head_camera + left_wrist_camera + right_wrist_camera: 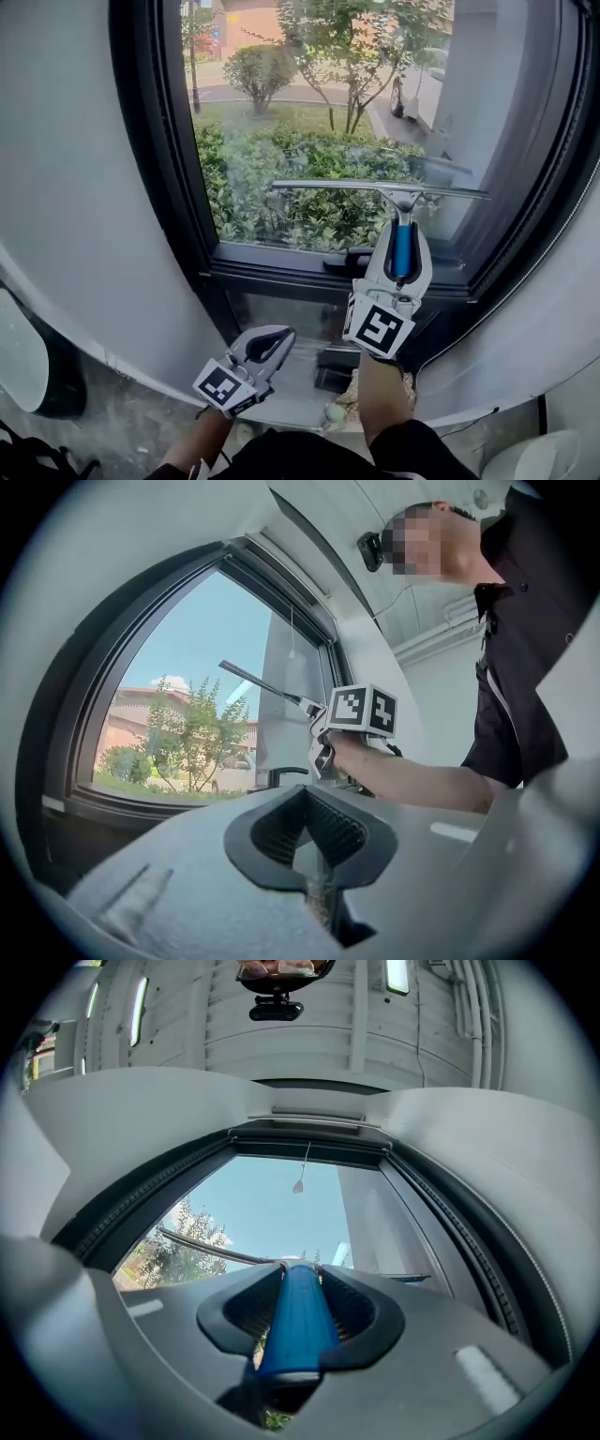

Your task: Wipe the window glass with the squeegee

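The right tongs (302, 1271) are clamped on the blue handle (295, 1326) of the squeegee (398, 202), the handle lying lengthways in the hollow between the two jaws. That grip likely keeps the tool in line with the forearm, so a pull of the arm would carry the blade straight. Just beyond the jaw tips the handle joins a metal neck. From there the blade (375, 187) runs crosswise, most of it out to the left of the tongs. It lies level against the lower part of the window glass (281, 122), which suits a stroke across or down the pane.

The left tongs (272, 342) hang low and to the left of the right tongs, well apart from the pane. Their jaws are together with nothing between them. I judge they are simply parked out of the way, since the wiping needs one hand only.

Below the blade sit the dark window frame (272, 255) and a dark lever (352, 262) on it.

Whether the rubber edge truly presses the glass is hard to tell, as reflections blur the line of contact. Streaks or wet patches cannot be made out against the shrubs outside. A small dark object (333, 367) under the right forearm is too indistinct to name.
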`<action>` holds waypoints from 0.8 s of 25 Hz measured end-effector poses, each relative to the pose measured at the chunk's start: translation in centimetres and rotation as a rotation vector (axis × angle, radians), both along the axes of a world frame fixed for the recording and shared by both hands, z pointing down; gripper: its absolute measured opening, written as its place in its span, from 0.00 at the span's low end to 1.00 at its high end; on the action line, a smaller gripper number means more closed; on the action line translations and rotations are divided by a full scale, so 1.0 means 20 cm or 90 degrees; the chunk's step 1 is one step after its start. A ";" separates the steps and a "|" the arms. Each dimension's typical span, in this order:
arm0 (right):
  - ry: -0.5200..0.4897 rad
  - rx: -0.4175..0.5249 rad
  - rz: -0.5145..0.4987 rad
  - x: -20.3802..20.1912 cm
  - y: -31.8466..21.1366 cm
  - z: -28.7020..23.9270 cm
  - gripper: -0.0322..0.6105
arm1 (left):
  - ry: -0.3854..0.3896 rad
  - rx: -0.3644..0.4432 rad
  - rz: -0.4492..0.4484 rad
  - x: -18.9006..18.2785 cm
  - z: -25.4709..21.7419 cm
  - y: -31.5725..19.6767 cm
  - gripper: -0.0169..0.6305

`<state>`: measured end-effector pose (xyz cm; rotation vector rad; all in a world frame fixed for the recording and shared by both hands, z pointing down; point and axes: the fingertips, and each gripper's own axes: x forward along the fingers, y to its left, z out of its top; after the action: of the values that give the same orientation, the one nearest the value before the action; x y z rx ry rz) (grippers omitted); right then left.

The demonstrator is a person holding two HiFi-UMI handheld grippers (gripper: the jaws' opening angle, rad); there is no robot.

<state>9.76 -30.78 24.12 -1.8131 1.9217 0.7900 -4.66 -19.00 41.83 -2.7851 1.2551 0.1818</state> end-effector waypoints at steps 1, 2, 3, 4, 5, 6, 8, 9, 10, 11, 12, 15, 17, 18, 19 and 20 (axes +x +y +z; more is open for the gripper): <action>0.003 0.011 0.000 -0.02 0.00 -0.05 0.26 | 0.002 0.006 0.002 -0.01 -0.02 0.00 0.02; 0.005 0.022 -0.001 -0.05 0.00 -0.10 0.26 | 0.005 0.011 0.005 -0.03 -0.04 0.00 0.02; 0.005 0.034 -0.001 -0.08 0.01 -0.16 0.26 | 0.007 0.015 0.009 -0.04 -0.06 0.00 0.02; 0.002 0.045 -0.002 -0.11 0.01 -0.22 0.26 | 0.009 0.018 0.013 -0.06 -0.08 0.01 0.02; -0.002 0.056 -0.003 -0.15 0.00 -0.27 0.26 | 0.009 0.022 0.015 -0.09 -0.10 0.02 0.02; -0.006 0.068 -0.004 -0.18 0.00 -0.33 0.26 | 0.008 0.027 0.016 -0.11 -0.12 0.03 0.02; -0.014 0.085 -0.009 -0.26 0.00 -0.43 0.26 | 0.008 0.031 0.012 -0.16 -0.15 0.04 0.02; -0.021 0.090 -0.013 -0.30 -0.01 -0.47 0.26 | 0.007 0.032 0.012 -0.19 -0.16 0.05 0.02; -0.030 0.093 -0.016 -0.34 -0.01 -0.51 0.26 | 0.006 0.036 0.014 -0.21 -0.17 0.06 0.02; -0.038 0.096 -0.019 -0.38 -0.01 -0.55 0.26 | 0.006 0.041 0.018 -0.23 -0.16 0.07 0.02; -0.042 0.101 -0.020 -0.42 -0.01 -0.58 0.26 | 0.007 0.044 0.021 -0.25 -0.16 0.08 0.02; -0.039 0.124 -0.012 -0.54 -0.02 -0.70 0.26 | 0.017 0.052 0.022 -0.32 -0.18 0.09 0.02; -0.044 0.137 -0.008 -0.61 -0.04 -0.77 0.26 | 0.020 0.061 0.024 -0.35 -0.19 0.08 0.02; -0.050 0.142 -0.007 -0.63 -0.05 -0.81 0.26 | 0.022 0.063 0.026 -0.36 -0.20 0.08 0.02; -0.057 0.147 -0.004 -0.65 -0.06 -0.84 0.26 | 0.023 0.064 0.029 -0.36 -0.21 0.08 0.02; -0.063 0.151 -0.001 -0.66 -0.07 -0.88 0.26 | 0.025 0.065 0.031 -0.37 -0.21 0.08 0.02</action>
<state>-3.42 -32.16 6.61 -1.6749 1.6885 0.8711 -11.98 -17.31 37.59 -2.7388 1.1513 0.2959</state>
